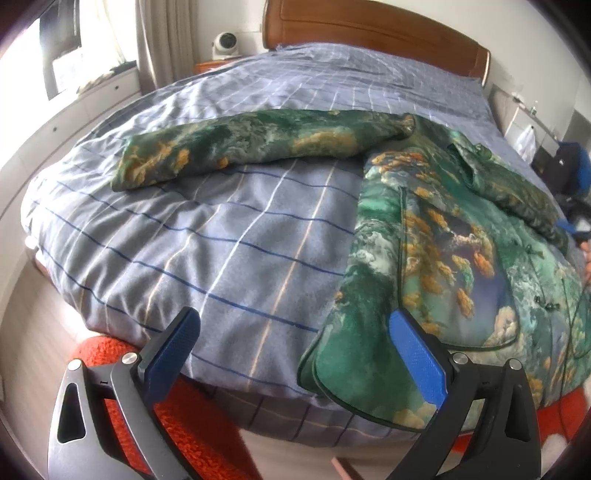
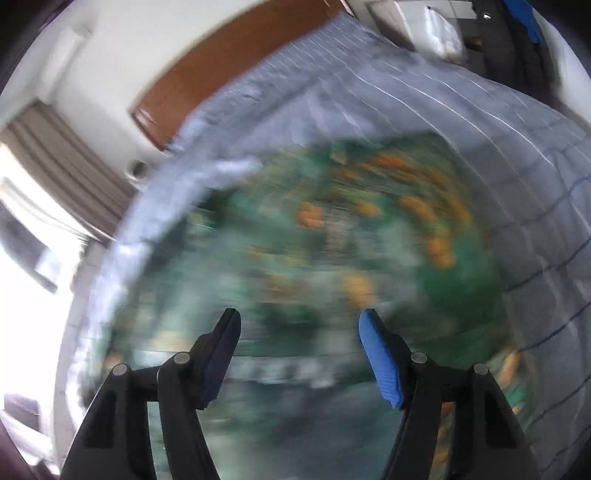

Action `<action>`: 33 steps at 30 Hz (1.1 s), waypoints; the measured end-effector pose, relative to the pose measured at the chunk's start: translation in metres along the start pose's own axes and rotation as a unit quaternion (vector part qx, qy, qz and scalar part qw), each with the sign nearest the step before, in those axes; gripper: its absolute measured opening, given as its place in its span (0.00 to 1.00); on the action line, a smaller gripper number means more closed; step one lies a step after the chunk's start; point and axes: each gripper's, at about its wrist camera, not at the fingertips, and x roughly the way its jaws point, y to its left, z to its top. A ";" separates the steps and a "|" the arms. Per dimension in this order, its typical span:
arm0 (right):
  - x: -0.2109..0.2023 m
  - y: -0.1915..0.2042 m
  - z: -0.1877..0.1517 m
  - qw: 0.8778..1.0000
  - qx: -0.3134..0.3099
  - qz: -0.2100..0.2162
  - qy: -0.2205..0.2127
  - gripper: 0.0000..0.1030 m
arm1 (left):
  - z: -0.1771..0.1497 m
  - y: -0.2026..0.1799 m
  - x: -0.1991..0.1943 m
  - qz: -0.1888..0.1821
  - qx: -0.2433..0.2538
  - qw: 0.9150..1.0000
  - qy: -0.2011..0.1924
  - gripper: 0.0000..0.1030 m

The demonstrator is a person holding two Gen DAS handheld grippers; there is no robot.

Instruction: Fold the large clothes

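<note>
The green and orange printed robe was spread on the grey checked bed — its long sleeve reached left, beyond the left gripper, whose fingers were wide and empty. The right gripper was also wide, above the blurred robe.

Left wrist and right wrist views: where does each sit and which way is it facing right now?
Left wrist: low at the foot of the bed, looking toward the headboard over the coat's hem; open left gripper shows.
Right wrist: above the coat, tilted and blurred; open right gripper shows.
Shared: coat, bed, headboard.
</note>
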 end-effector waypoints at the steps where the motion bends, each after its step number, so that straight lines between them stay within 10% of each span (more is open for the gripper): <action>1: -0.009 0.011 -0.002 1.000 -0.008 0.013 -0.007 0.66 | 0.000 0.001 0.001 0.001 -0.003 1.000 0.000 0.99; 9: -0.066 0.080 -0.085 0.985 -0.165 -0.028 -0.038 0.68 | 0.008 0.001 0.007 0.024 0.023 0.999 -0.017 0.99; 19: -0.129 0.059 -0.204 0.975 -0.166 -0.087 -0.121 0.71 | 0.034 0.047 0.066 0.041 -0.049 0.998 0.011 0.99; 33: -0.102 0.040 -0.217 0.969 -0.178 -0.139 -0.101 0.71 | 0.010 0.058 0.086 0.044 -0.042 0.998 -0.029 1.00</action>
